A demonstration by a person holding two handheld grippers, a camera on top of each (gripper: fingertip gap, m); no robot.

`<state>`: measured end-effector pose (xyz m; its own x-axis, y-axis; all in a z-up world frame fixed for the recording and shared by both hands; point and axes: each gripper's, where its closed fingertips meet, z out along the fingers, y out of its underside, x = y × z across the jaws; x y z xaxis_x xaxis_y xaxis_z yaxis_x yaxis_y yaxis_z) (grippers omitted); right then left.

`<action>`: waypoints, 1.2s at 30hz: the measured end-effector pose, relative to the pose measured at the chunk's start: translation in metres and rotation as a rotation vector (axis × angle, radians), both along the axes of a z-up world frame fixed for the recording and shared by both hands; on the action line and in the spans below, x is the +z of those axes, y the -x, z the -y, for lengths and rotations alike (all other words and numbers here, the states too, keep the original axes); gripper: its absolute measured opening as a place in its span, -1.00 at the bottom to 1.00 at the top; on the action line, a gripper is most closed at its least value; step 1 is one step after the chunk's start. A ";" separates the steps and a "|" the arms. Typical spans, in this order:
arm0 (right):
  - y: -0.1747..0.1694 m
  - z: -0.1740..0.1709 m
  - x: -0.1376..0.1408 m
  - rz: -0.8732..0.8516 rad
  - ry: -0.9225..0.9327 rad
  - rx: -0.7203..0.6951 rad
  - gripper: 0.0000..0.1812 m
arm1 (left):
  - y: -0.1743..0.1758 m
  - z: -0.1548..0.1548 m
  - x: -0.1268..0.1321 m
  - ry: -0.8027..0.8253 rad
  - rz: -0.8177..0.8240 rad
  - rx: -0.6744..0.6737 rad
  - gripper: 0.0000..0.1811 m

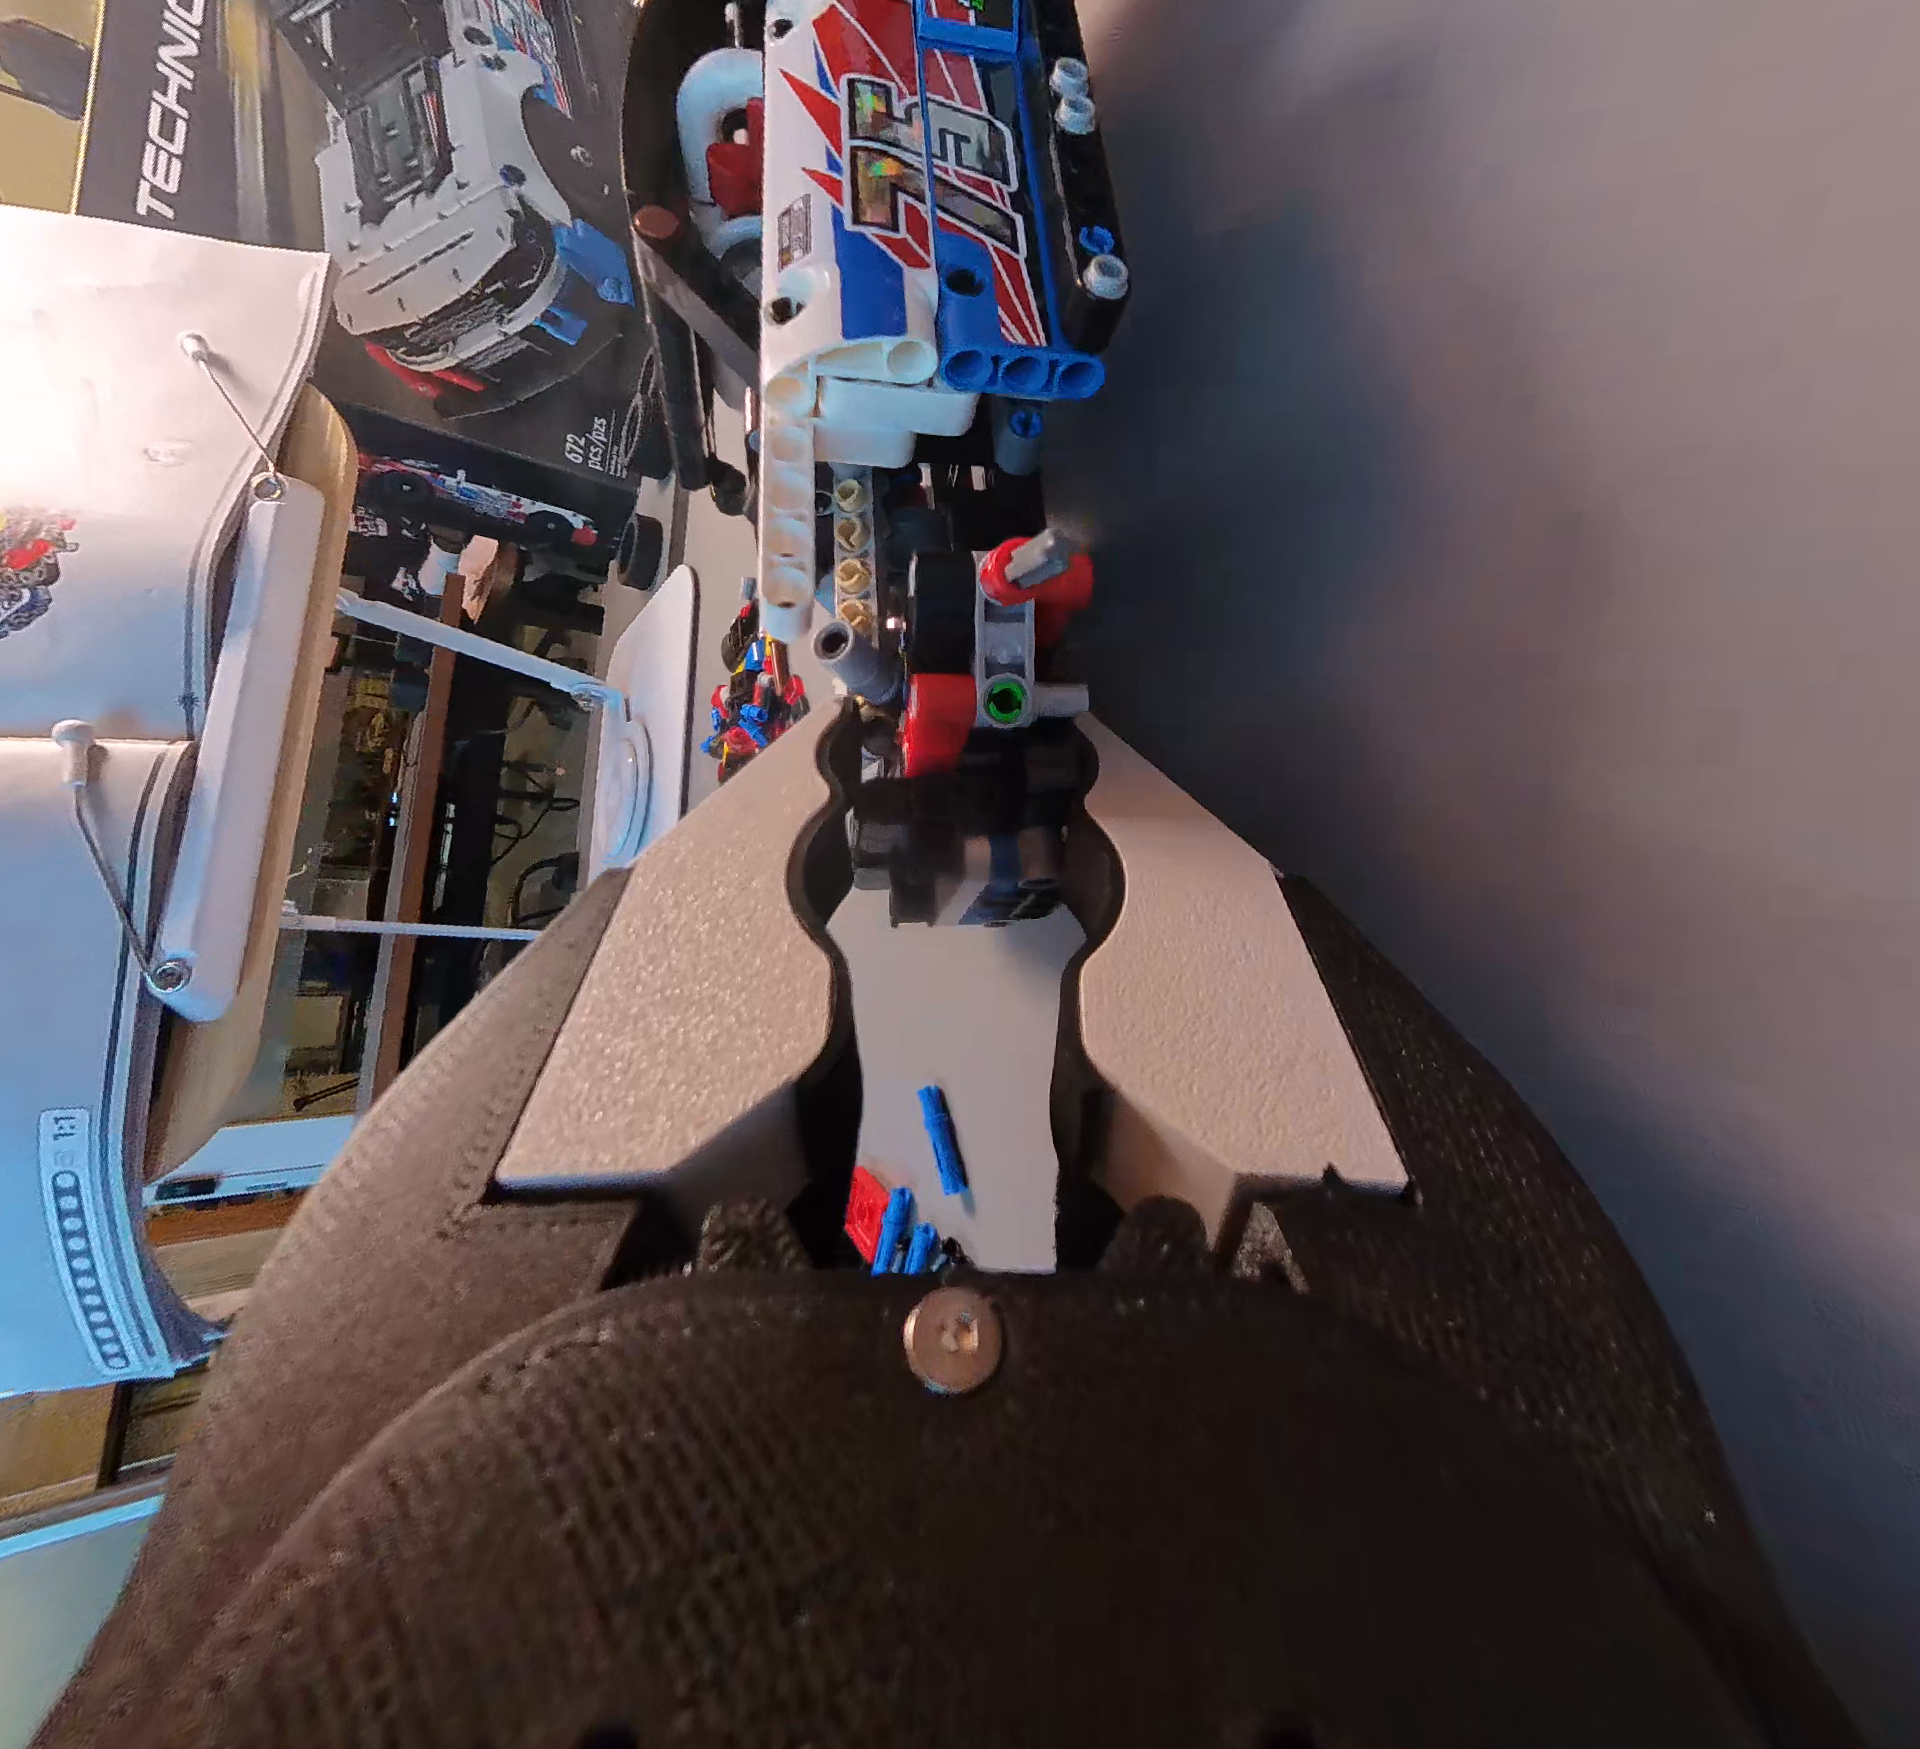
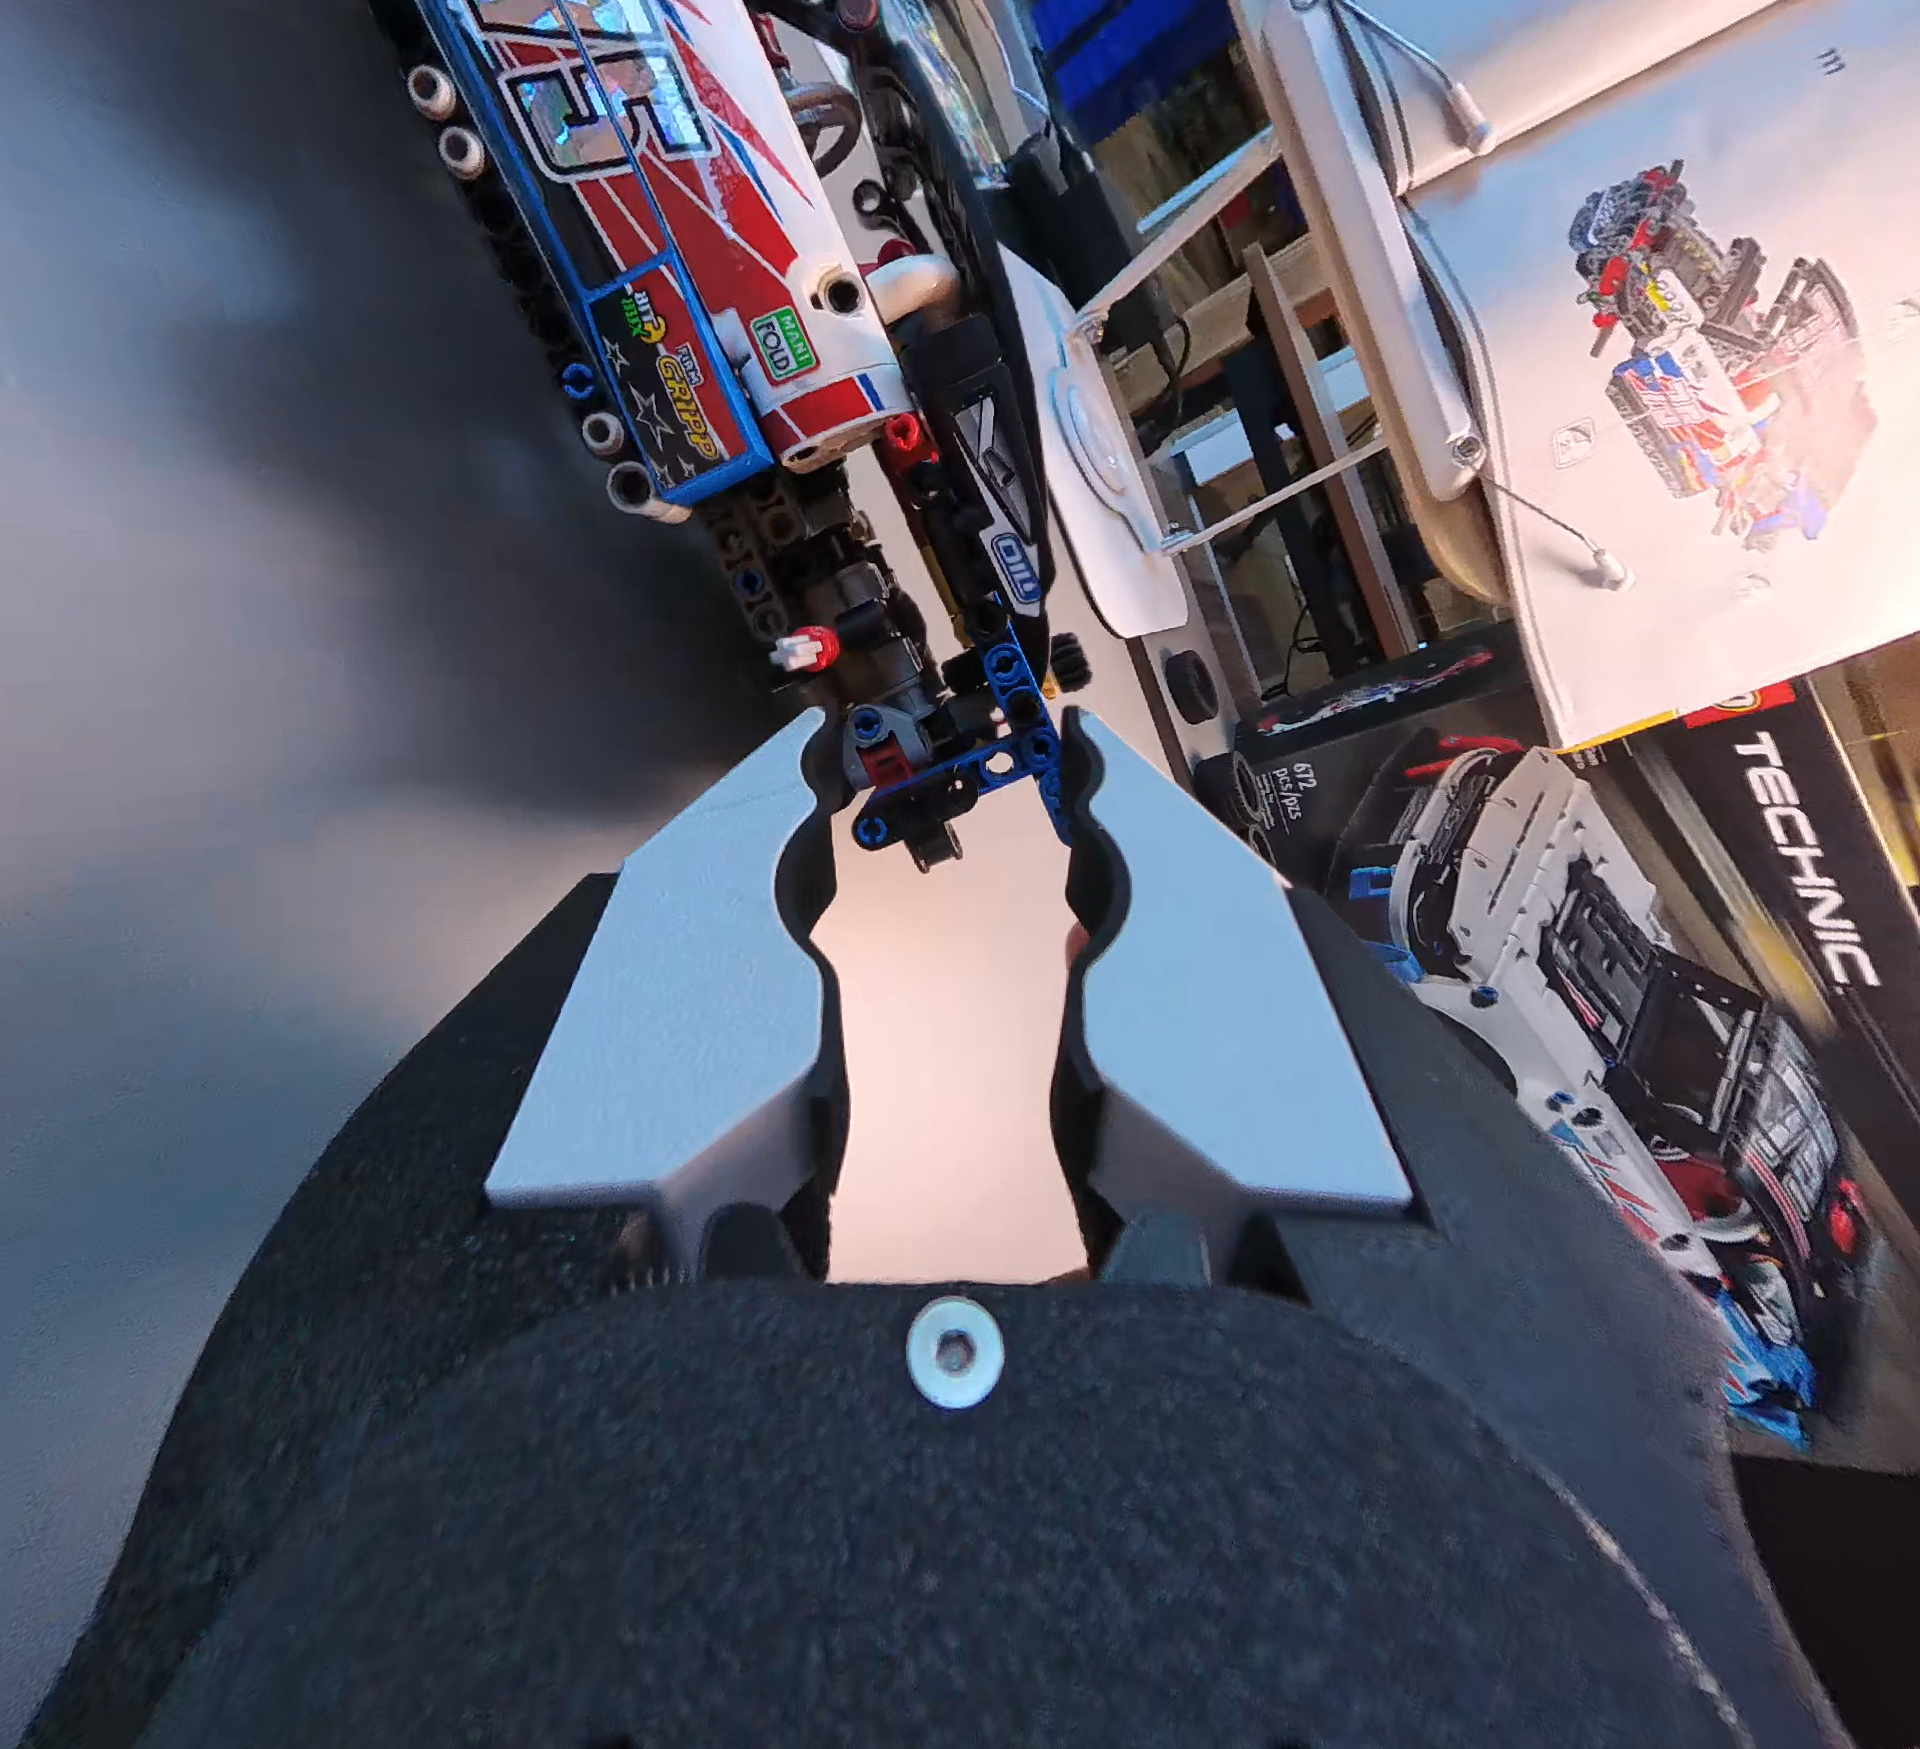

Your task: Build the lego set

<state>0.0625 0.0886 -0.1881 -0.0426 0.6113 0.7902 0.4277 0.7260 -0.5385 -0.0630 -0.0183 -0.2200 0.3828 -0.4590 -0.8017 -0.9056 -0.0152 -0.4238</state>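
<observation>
The half-built race car (image 1: 914, 265) runs lengthwise toward twelve o'clock from the left gripper (image 1: 961, 764), whose fingers clamp its near end, while the right gripper (image 2: 940, 764) pinches the opposite end's blue frame (image 2: 997, 754) between narrow fingers.

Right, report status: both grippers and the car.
Left gripper shut on one end of the car model. Right gripper closed on the blue frame at the other end. Model held up, nothing blocking.

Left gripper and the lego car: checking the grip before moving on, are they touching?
Touching. The left wrist view shows the left gripper closed on the lego car end.
</observation>
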 end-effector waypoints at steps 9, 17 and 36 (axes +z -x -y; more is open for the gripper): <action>0.001 -0.012 -0.013 -0.011 0.001 -0.050 -0.54 | 0.005 -0.006 -0.007 0.000 -0.051 0.025 -0.55; -0.009 -0.018 -0.014 -0.030 0.072 -0.068 -0.47 | 0.000 -0.007 -0.009 0.000 -0.019 0.026 -0.54; -0.011 -0.006 -0.007 -0.107 0.483 -0.014 -0.38 | -0.007 0.034 -0.002 0.365 0.436 0.026 -0.08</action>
<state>0.0734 0.0949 -0.1952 0.0341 0.9089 0.4156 0.3593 0.3769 -0.8537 -0.0559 -0.0522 -0.2216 0.6576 -0.6627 -0.3584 -0.6454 -0.2503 -0.7217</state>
